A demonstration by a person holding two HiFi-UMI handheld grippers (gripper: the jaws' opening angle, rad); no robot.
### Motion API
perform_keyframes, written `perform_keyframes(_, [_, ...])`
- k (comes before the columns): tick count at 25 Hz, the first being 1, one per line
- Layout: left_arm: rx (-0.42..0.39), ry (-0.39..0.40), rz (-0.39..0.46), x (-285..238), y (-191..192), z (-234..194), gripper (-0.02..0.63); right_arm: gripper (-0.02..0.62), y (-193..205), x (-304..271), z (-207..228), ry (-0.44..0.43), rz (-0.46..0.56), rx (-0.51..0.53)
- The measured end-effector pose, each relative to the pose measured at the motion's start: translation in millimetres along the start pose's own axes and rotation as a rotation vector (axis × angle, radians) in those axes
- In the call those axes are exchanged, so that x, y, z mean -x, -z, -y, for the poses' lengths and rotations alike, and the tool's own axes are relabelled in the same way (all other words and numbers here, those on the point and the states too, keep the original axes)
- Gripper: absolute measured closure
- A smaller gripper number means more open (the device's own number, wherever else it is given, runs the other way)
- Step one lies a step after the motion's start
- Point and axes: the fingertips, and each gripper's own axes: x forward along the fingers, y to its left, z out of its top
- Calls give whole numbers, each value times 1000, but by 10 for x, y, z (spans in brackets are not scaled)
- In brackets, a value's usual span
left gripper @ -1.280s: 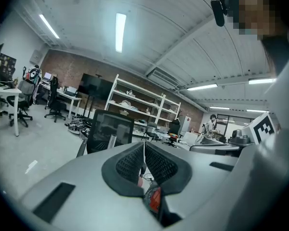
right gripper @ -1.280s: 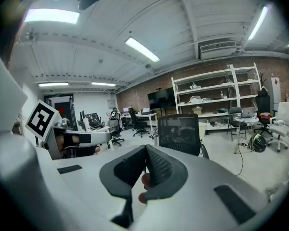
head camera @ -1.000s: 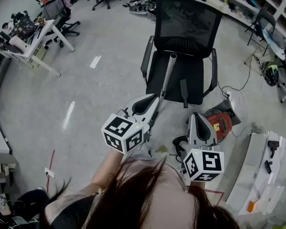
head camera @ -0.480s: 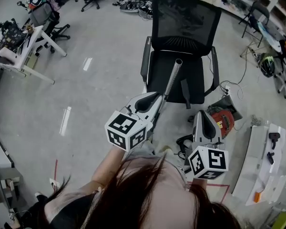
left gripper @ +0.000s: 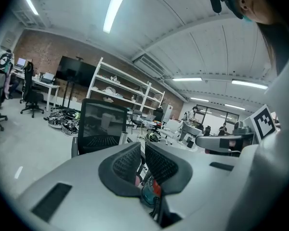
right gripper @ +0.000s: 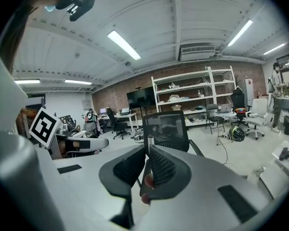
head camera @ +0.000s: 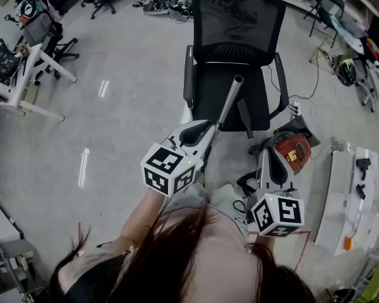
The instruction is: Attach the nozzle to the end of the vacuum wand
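Likely pre-grasp: left gripper and right gripper jaws shut, seemingly empty; next, open for grey metal wand and dark slim nozzle at black office chair.

Two handheld grippers, lower centre: the left gripper and the right gripper. One grey vacuum wand and one dark nozzle, mid-frame. One black mesh office chair, top centre. One red vacuum body, right of centre. One helmet, upper right.
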Motion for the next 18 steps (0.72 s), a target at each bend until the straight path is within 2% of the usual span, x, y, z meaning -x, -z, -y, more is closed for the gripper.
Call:
perform_keyframes(6, [-16,-26,-1,-208,12,50,588,572,41,-64,201,-13,-12,-12])
perform_keyframes(18, [19,-169,35,-731,-47,184,575,572,-154,-381,797,-146,-48,62])
